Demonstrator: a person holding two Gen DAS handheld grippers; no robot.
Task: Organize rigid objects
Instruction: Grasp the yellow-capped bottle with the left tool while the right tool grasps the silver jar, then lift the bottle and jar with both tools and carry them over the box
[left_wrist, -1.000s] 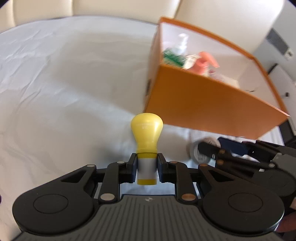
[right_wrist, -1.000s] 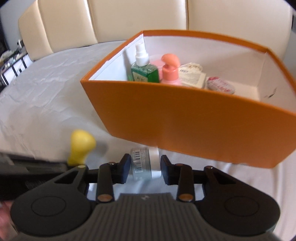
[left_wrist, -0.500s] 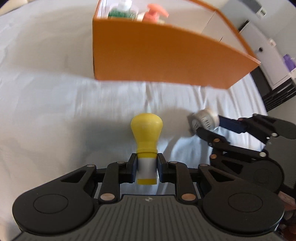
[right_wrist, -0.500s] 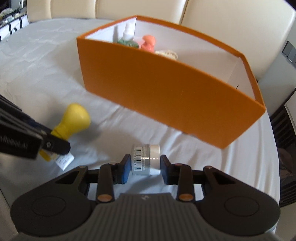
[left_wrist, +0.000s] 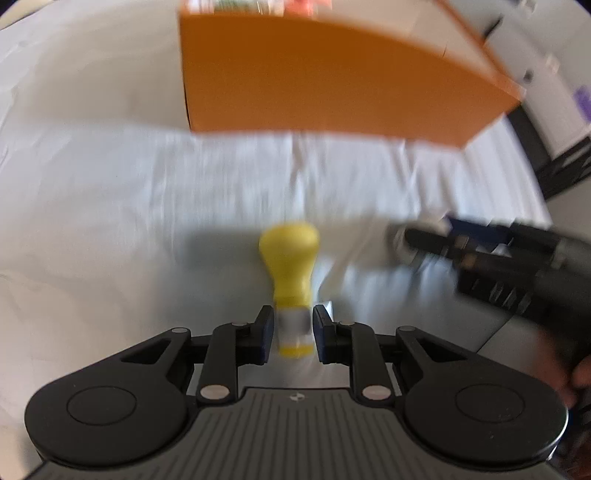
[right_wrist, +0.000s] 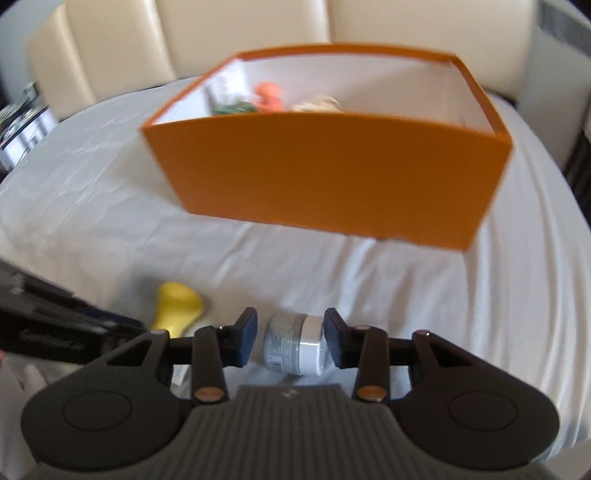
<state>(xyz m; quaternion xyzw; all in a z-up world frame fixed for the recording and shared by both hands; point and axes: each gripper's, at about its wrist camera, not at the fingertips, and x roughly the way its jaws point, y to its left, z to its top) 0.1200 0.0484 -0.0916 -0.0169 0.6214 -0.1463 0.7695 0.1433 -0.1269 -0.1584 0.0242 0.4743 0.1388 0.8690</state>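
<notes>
A yellow bulb-shaped bottle (left_wrist: 290, 266) lies on the white cloth between the jaws of my left gripper (left_wrist: 293, 334), which stand slightly apart from it. It also shows in the right wrist view (right_wrist: 177, 308). A small silver jar (right_wrist: 293, 343) lies on the cloth between the open jaws of my right gripper (right_wrist: 290, 339), with gaps on both sides. The orange box (right_wrist: 332, 173) stands behind both, and it also shows in the left wrist view (left_wrist: 332, 77). It holds a green bottle (right_wrist: 232, 107) and a pink pump bottle (right_wrist: 269, 98).
The white cloth (right_wrist: 92, 206) covers the table. Cream chair backs (right_wrist: 240, 33) stand behind the box. The right gripper's body (left_wrist: 517, 258) reaches in from the right in the left wrist view. A dark shelf (right_wrist: 14, 129) is at far left.
Both grippers have opened: the yellow bottle and the silver jar now lie on the cloth between loosened jaws. Both views have pulled back from the box and are blurred by motion.
</notes>
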